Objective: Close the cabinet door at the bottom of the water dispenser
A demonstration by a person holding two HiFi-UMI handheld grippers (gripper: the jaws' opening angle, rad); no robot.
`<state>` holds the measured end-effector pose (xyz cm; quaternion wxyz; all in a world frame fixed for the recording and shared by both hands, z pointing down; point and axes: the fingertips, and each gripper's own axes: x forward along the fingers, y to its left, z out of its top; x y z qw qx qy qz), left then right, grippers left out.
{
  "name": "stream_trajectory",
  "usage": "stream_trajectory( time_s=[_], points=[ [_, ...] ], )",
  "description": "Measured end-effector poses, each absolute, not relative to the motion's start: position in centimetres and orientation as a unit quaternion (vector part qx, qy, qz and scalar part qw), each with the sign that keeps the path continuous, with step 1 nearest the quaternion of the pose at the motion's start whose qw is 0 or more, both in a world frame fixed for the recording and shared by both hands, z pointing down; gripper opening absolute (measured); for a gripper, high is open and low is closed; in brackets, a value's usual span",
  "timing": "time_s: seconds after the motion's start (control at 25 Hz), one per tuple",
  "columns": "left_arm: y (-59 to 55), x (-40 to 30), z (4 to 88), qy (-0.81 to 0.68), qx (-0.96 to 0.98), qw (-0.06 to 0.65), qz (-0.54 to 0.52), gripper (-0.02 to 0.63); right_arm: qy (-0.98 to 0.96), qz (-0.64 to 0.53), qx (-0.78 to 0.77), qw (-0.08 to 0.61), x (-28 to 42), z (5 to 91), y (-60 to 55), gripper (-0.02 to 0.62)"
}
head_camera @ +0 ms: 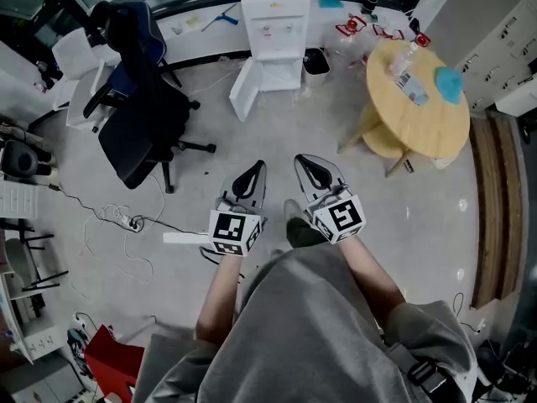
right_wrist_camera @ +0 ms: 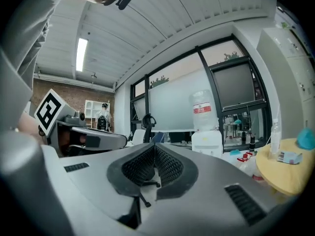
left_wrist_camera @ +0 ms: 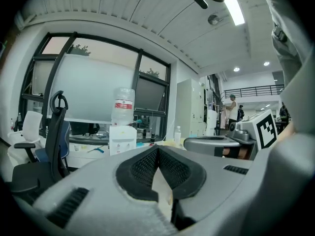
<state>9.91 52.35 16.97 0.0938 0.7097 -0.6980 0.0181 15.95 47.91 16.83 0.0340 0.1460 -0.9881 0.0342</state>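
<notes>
A white water dispenser [head_camera: 273, 15] stands against the far wall, with a bottle on top [left_wrist_camera: 122, 106]. Its bottom cabinet door [head_camera: 244, 91] hangs open, swung out to the left. Both grippers are held side by side in front of the person, well short of the dispenser. My left gripper [head_camera: 257, 167] is shut with nothing in it, and its tips meet in the left gripper view [left_wrist_camera: 157, 148]. My right gripper [head_camera: 301, 160] is also shut and empty, tips together [right_wrist_camera: 154, 145]. The dispenser [right_wrist_camera: 206, 140] lies ahead in the right gripper view.
A black office chair [head_camera: 141, 116] stands to the left of the dispenser. A round wooden table [head_camera: 417, 99] with a bottle and a blue cloth is at the right. A small bin [head_camera: 316, 64] sits beside the dispenser. Cables and a power strip [head_camera: 126, 221] lie on the floor at left.
</notes>
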Motion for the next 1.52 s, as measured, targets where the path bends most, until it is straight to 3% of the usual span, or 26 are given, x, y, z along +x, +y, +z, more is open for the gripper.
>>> stream_trajectory(
  time_s=[1.0, 1.52],
  points=[
    [37.3, 2.1, 19.8, -0.715, 0.685, 0.129, 0.055, 0.006, -0.987, 0.113, 0.113, 0.032, 8.0, 20.6, 33.6, 0.011],
    [30.9, -7.4, 23.1, -0.703, 0.692, 0.153, 0.048, 0.006, -0.981, 0.126, 0.134, 0.056, -0.8, 23.6, 27.4, 0.011]
  ],
)
